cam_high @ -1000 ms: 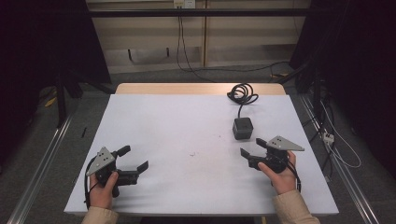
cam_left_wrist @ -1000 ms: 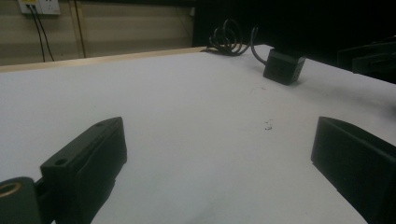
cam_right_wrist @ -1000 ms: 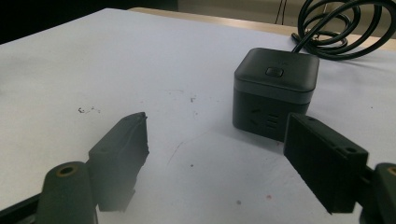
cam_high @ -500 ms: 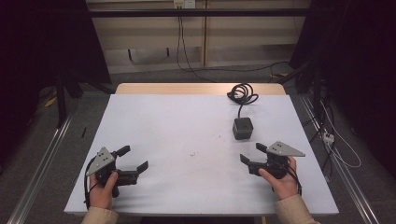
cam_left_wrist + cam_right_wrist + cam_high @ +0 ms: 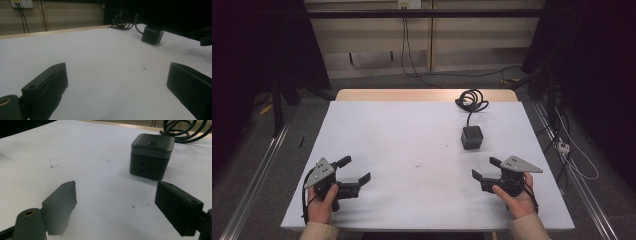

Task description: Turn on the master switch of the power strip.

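Note:
A black cube power socket (image 5: 472, 137) stands on the white table (image 5: 412, 130), right of centre, and its cable runs back to a coil (image 5: 471, 99) at the far edge. My right gripper (image 5: 484, 167) is held low near the front right, just short of the cube, open and empty. In the right gripper view the cube (image 5: 152, 156) stands ahead, slightly right of the gap between the jaws (image 5: 116, 188). My left gripper (image 5: 356, 169) is open and empty at the front left. The left gripper view has the cube (image 5: 152, 35) far off.
Small dark specks (image 5: 418, 164) mark the table's middle. A wooden strip (image 5: 422, 95) edges the far side. Floor cables (image 5: 569, 150) lie beyond the right edge, and a wall socket (image 5: 21, 3) sits behind the table. The other hand's gripper (image 5: 202, 36) shows at the left gripper view's right.
My right gripper has drawn back slightly toward the table's front edge, away from the cube. The left gripper has barely moved.

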A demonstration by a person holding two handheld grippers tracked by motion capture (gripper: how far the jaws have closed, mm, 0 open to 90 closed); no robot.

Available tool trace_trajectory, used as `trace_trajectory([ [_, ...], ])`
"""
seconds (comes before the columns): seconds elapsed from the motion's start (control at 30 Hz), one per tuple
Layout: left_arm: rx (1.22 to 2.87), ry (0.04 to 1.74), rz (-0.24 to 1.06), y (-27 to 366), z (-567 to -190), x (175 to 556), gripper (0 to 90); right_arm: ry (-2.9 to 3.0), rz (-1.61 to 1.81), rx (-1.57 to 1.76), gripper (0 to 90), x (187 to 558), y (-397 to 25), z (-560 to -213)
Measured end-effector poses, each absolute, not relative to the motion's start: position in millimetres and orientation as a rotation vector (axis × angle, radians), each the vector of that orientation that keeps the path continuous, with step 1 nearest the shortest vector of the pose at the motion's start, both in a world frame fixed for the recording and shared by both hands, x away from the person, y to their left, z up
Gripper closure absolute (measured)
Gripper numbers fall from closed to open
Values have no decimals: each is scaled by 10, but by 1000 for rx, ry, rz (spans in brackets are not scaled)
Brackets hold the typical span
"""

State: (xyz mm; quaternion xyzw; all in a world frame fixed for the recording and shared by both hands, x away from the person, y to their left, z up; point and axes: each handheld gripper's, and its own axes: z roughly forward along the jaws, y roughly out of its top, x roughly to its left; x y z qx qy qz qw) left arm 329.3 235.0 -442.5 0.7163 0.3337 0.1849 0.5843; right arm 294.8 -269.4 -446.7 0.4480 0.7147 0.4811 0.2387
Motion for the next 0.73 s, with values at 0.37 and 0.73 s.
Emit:
trace_trajectory([
  [0.37, 1672, 782, 436, 2359, -4427, 3295, 32, 1976, 1333, 1234, 139, 2845, -2711, -4474],
  [0.73, 1676, 789, 438, 2347, -4431, 3312, 32, 1967, 1333, 1255, 110, 2816, -2776, -4498],
])
